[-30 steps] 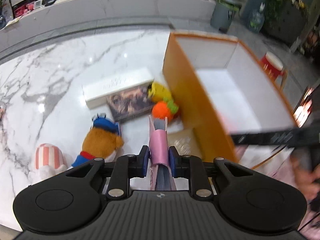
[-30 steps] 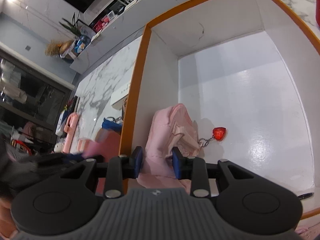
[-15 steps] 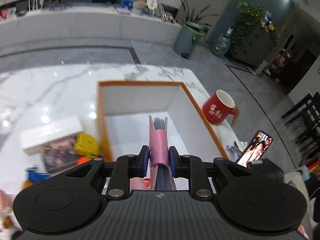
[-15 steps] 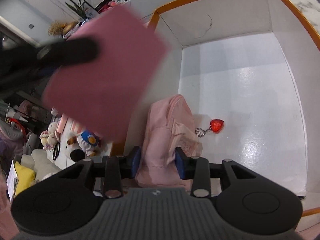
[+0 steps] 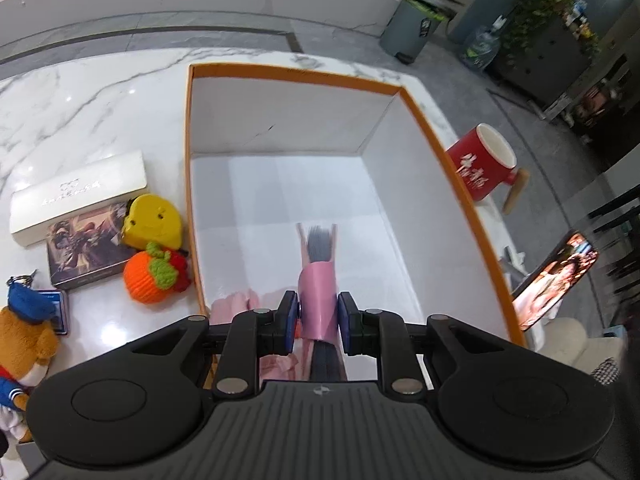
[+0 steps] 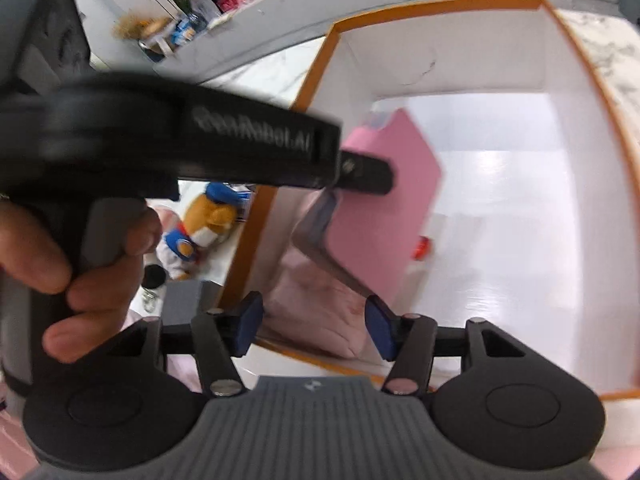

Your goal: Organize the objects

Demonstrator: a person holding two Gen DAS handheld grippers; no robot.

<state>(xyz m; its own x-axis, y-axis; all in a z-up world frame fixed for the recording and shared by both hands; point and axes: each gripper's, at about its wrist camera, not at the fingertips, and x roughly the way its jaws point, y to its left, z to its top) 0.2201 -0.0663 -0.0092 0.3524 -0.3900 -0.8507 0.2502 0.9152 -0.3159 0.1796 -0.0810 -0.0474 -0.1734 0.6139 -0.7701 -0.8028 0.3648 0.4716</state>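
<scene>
Left hand-held gripper [image 5: 318, 322] is clamping the pink notebook [image 5: 317, 288] at frame center, inside the orange-rimmed box [image 5: 452, 160]. Only the right view is showing the right hand-held gripper [image 6: 314, 330] spread apart, gripping nothing, above the pink cloth [image 6: 320, 312].

Pink book [image 5: 318, 298], orange-rimmed white box [image 5: 432, 128], red mug [image 5: 482, 164], grey-veined white marble table [image 5: 80, 100]

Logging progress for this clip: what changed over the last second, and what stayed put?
The left gripper carried the pink book from above the toys into the orange box, still clamped. The right gripper opened, releasing the pink cloth, and backed off. The cloth, red keychain, toys and red mug stayed.
</scene>
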